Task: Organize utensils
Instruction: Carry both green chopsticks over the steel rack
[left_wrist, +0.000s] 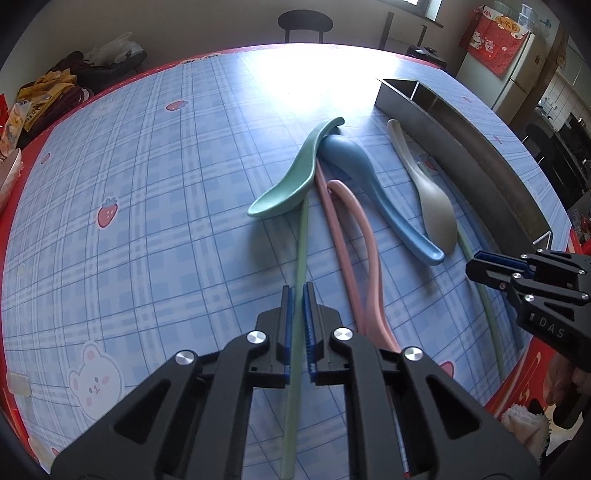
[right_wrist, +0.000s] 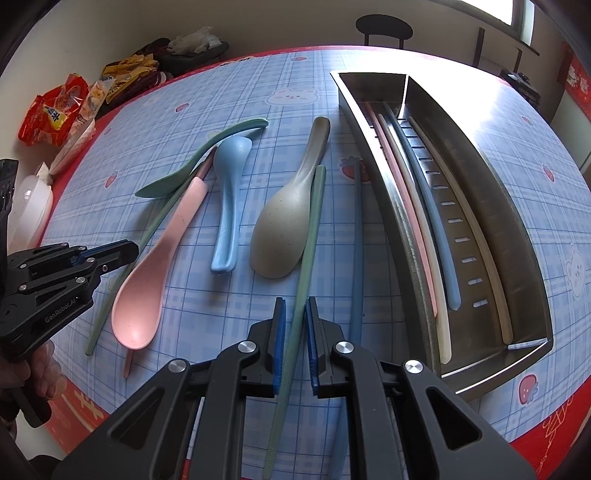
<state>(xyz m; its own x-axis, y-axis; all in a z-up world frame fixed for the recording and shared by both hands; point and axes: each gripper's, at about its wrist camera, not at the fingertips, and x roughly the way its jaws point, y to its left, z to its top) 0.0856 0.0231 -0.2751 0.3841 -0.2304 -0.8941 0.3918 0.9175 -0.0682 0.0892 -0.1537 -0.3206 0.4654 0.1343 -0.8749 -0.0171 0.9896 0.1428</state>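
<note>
Spoons and chopsticks lie on the blue plaid tablecloth. In the left wrist view my left gripper (left_wrist: 297, 291) straddles a green chopstick (left_wrist: 302, 243), pads narrowly apart on either side of it. A green spoon (left_wrist: 291, 177), blue spoon (left_wrist: 373, 192), pink spoon (left_wrist: 365, 236) and beige spoon (left_wrist: 436, 206) lie ahead. In the right wrist view my right gripper (right_wrist: 295, 306) straddles a second green chopstick (right_wrist: 310, 229) with a small gap. A blue chopstick (right_wrist: 356, 240) lies beside it. The steel tray (right_wrist: 402, 236) holds several chopsticks.
Snack bags (right_wrist: 55, 107) and clothes (right_wrist: 136, 66) sit at the table's far left edge. A chair (left_wrist: 305, 20) stands beyond the far edge. The red table border (right_wrist: 546, 432) runs along the near side. A fridge (left_wrist: 517, 74) is at the back right.
</note>
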